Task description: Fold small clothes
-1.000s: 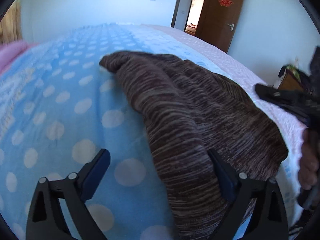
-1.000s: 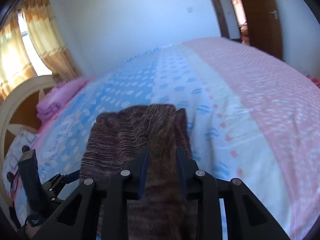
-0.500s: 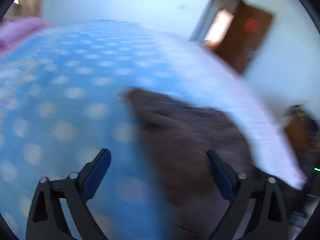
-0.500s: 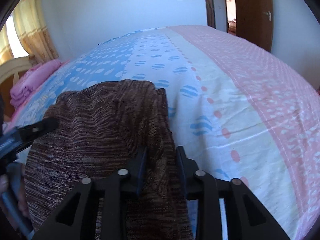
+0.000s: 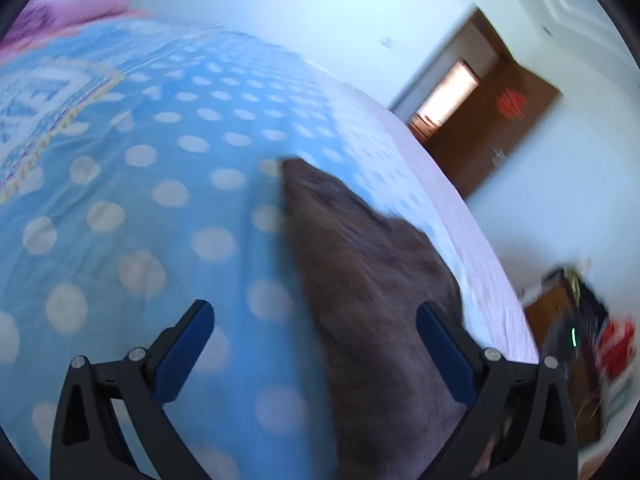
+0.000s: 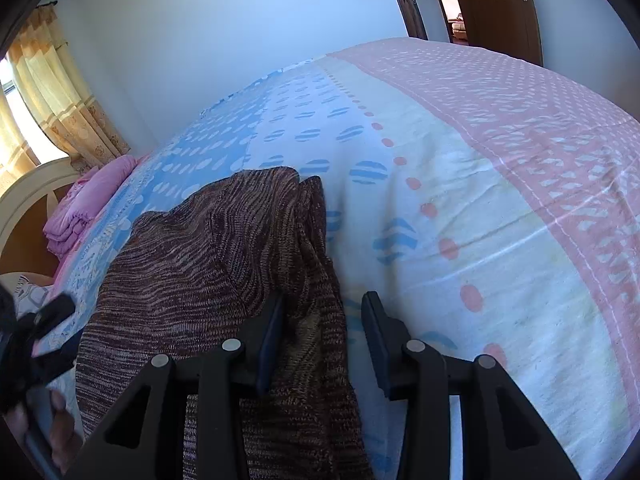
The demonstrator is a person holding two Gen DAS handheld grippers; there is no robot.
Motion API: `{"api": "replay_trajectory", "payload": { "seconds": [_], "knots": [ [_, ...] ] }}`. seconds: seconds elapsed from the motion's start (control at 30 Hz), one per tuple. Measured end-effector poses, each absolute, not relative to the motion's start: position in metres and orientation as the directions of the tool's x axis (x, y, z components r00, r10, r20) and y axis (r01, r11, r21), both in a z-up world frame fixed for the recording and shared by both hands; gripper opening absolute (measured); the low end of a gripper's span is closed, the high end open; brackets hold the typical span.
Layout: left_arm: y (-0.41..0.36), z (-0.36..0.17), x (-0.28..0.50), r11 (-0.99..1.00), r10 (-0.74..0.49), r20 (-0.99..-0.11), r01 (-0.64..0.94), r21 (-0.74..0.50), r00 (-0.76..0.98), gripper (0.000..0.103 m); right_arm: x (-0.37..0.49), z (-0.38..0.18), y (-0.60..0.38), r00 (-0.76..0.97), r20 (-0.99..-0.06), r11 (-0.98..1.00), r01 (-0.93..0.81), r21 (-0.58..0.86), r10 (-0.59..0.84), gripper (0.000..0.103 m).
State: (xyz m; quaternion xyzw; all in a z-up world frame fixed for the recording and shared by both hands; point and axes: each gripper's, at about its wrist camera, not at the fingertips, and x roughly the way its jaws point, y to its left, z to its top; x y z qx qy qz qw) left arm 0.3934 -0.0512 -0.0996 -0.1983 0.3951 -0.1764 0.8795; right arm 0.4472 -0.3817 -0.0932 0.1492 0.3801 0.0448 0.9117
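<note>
A brown striped knit garment point(image 6: 224, 264) lies folded on the bed. In the right wrist view its right edge runs between the jaws of my right gripper point(image 6: 324, 340), which stand partly open with the cloth loose between them. In the left wrist view the garment point(image 5: 372, 280) is blurred and lies under the right finger of my left gripper point(image 5: 316, 344), which is wide open and empty above the blue dotted sheet. The left gripper point(image 6: 32, 332) also shows at the left edge of the right wrist view.
The bed has a blue dotted sheet point(image 5: 120, 200) on the left and a white and pink cover point(image 6: 500, 184) on the right. Folded pink bedding point(image 6: 88, 200) lies by the headboard. A brown door point(image 5: 492, 128) stands open beyond. Clutter point(image 5: 592, 332) sits past the bed's right edge.
My right gripper's jaws have opened and let go of the garment's edge. My left gripper has swung left and tilted, staying open; the view is blurred by motion.
</note>
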Motion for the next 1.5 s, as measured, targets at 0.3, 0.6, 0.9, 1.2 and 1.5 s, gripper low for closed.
{"api": "replay_trajectory", "payload": {
  "seconds": [0.3,0.6,0.9,1.2,1.5],
  "knots": [
    [-0.057,-0.126,0.380,0.921,-0.372,-0.706,0.141,-0.364,0.603,0.103,0.444,-0.091,-0.388,0.691,-0.678,0.933,0.014,0.360,0.251,0.044],
    [-0.061,-0.124,0.375,0.877,-0.466,-0.640,0.226,-0.423,0.611,0.100,0.476,-0.077,-0.409,0.626,-0.686,0.915,-0.116,0.387,0.370,0.046],
    [-0.090,-0.118,0.367,0.904,-0.426,-0.693,0.302,-0.302,0.582,0.100,0.523,-0.092,-0.407,0.538,-0.670,0.848,-0.188,0.496,0.512,0.046],
    [-0.099,-0.121,0.367,0.916,-0.391,-0.722,0.317,-0.245,0.571,0.100,0.549,-0.098,-0.392,0.525,-0.654,0.829,-0.220,0.515,0.545,0.043],
    [-0.111,-0.119,0.363,0.881,-0.449,-0.708,0.401,-0.250,0.545,0.072,0.546,-0.098,-0.381,0.535,-0.645,0.832,-0.257,0.491,0.546,0.021]
  ]
}}
